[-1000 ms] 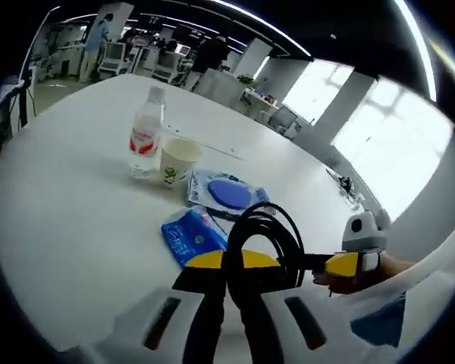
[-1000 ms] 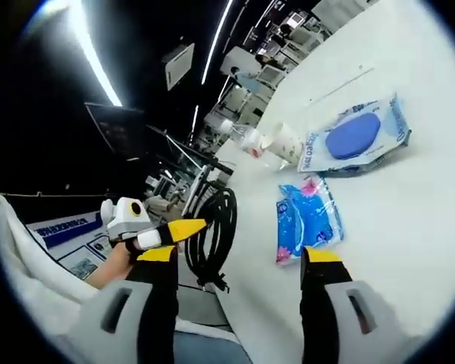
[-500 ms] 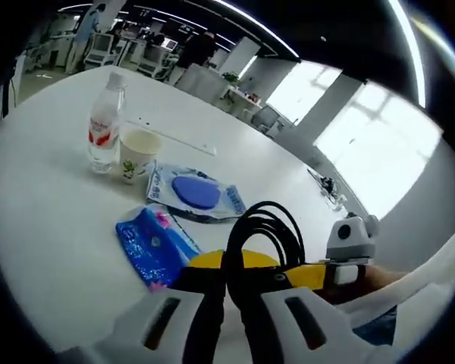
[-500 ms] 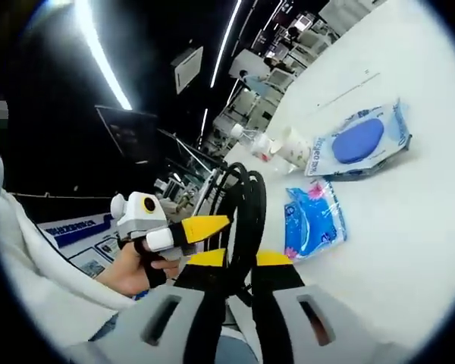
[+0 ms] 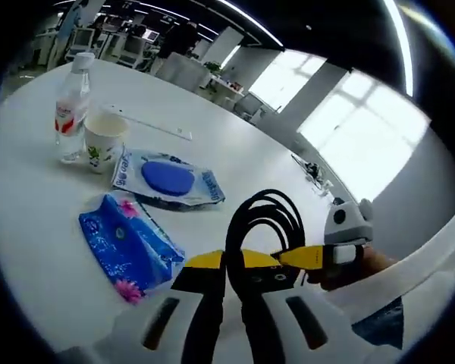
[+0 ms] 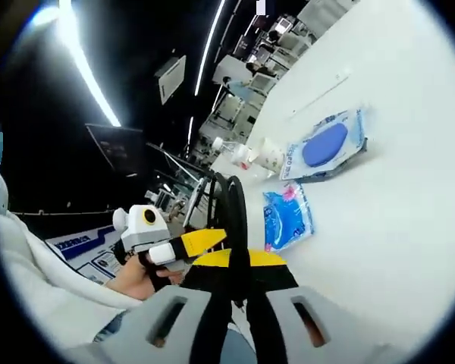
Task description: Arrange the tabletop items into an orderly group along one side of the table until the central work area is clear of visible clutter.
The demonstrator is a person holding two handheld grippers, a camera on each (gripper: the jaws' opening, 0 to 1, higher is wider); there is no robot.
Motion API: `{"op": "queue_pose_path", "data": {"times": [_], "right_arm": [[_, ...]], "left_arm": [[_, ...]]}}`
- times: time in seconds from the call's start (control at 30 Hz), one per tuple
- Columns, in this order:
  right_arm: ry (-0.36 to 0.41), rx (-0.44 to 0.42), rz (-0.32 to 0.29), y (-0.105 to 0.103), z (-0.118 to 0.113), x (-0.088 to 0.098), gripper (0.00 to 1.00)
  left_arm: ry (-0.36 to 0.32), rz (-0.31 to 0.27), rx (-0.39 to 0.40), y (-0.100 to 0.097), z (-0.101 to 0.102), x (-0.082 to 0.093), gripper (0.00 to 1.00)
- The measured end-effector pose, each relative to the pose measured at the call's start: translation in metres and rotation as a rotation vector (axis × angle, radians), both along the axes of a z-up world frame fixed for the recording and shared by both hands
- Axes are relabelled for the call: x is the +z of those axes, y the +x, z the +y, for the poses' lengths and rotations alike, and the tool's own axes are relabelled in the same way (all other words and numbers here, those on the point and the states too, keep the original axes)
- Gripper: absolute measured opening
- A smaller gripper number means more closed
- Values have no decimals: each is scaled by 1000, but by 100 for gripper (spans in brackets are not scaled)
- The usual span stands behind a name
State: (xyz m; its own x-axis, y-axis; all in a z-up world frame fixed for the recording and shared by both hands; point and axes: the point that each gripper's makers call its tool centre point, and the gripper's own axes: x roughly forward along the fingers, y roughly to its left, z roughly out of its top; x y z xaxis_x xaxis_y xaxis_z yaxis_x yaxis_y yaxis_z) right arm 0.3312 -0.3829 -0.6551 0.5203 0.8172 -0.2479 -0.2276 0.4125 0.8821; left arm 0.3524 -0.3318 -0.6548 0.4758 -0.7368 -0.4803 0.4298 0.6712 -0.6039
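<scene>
The right claw (image 6: 233,274), apart a second ago, now joins the left claw (image 5: 226,279), both clamped on the coiled black cable (image 5: 264,227) above the white bench (image 5: 30,227); opposing pulls could drop it.

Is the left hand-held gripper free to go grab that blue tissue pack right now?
Probably not yet. The left hand-held gripper is shut on the black cable coil, and the right hand-held gripper grips the same coil. The blue tissue pack lies unobstructed on the table.

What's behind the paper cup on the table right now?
The water bottle stands upright just behind the paper cup, on the white table. The cup covers part of the bottle's lower side.
</scene>
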Motion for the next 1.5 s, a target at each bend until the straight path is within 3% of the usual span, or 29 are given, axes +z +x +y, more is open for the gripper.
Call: {"op": "queue_pose_path", "data": {"times": [0.1, 0.23, 0.47, 0.8, 0.9, 1.0, 1.13, 1.37, 1.5], "right_arm": [[-68, -41, -2, 2, -17, -10, 2], [-110, -137, 17, 11, -41, -15, 2], [-160, -223, 44, 15, -74, -24, 2], [-340, -228, 88, 25, -113, -49, 3], [-403, -220, 119, 29, -121, -63, 4], [-457, -195, 112, 34, -125, -71, 4], [-469, -200, 125, 42, -130, -77, 5], [-578, -140, 146, 50, -132, -98, 6], [-636, -127, 152, 53, -133, -106, 7]], "left_arm": [[22, 48, -60, -5, -14, -13, 3], [42, 58, -122, -7, -36, -19, 4], [94, 59, -208, 1, -70, -31, 5], [151, 115, -281, 8, -110, -62, 5], [227, 99, -327, 11, -114, -72, 5], [233, 106, -324, 16, -118, -74, 5], [227, 155, -301, 25, -119, -80, 6], [255, 263, -259, 30, -117, -100, 5], [273, 267, -250, 34, -118, -104, 5]]}}
